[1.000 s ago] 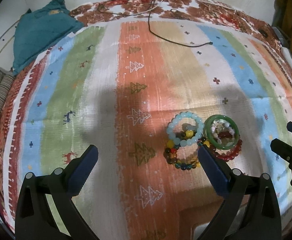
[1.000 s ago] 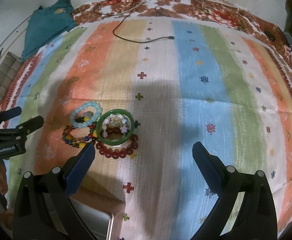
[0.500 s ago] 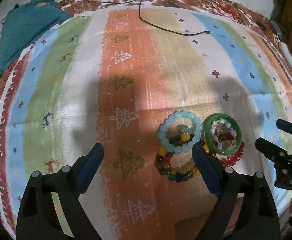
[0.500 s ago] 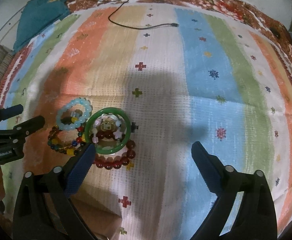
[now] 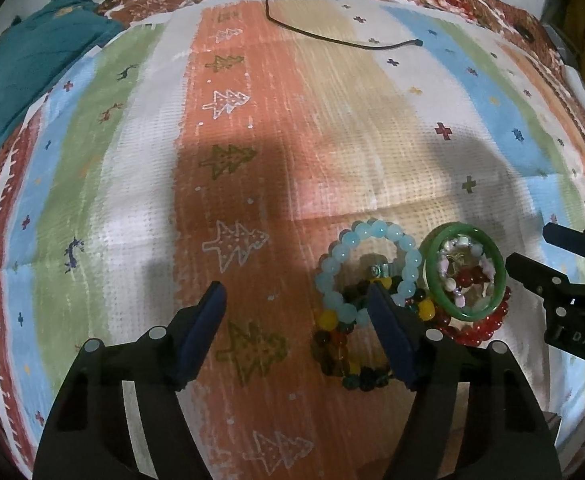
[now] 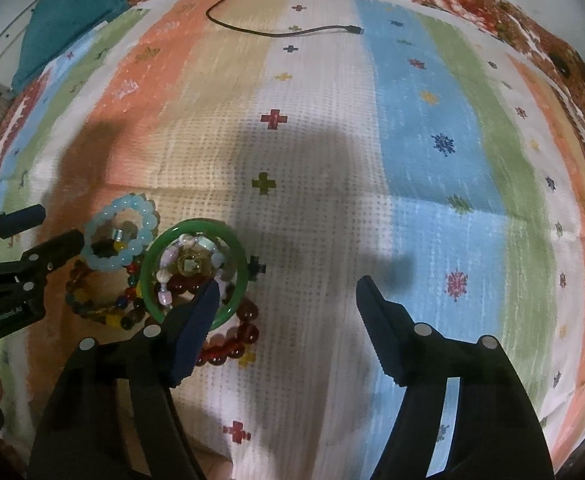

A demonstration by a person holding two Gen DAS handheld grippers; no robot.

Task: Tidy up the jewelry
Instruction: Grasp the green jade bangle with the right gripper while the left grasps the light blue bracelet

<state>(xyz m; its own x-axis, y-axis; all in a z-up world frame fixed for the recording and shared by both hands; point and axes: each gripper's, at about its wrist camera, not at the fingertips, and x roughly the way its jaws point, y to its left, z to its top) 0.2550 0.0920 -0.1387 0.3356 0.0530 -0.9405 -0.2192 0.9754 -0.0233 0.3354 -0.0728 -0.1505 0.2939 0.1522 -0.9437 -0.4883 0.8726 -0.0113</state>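
Observation:
A pile of bracelets lies on the striped cloth. It holds a pale blue bead bracelet, a green bangle, a red bead bracelet and a multicoloured bead bracelet. Small pale beads and a gold charm lie inside the bangle. My left gripper is open and empty, its right finger over the pile's left part. My right gripper is open and empty, its left finger over the bangle's near rim.
A black cable lies across the far part of the striped cloth. A teal cloth sits at the far left. A brown box corner shows at the near edge.
Both grippers have moved forward and lower toward the bracelet pile, which looks larger. Each now has one finger over the pile. The bracelets have not moved.

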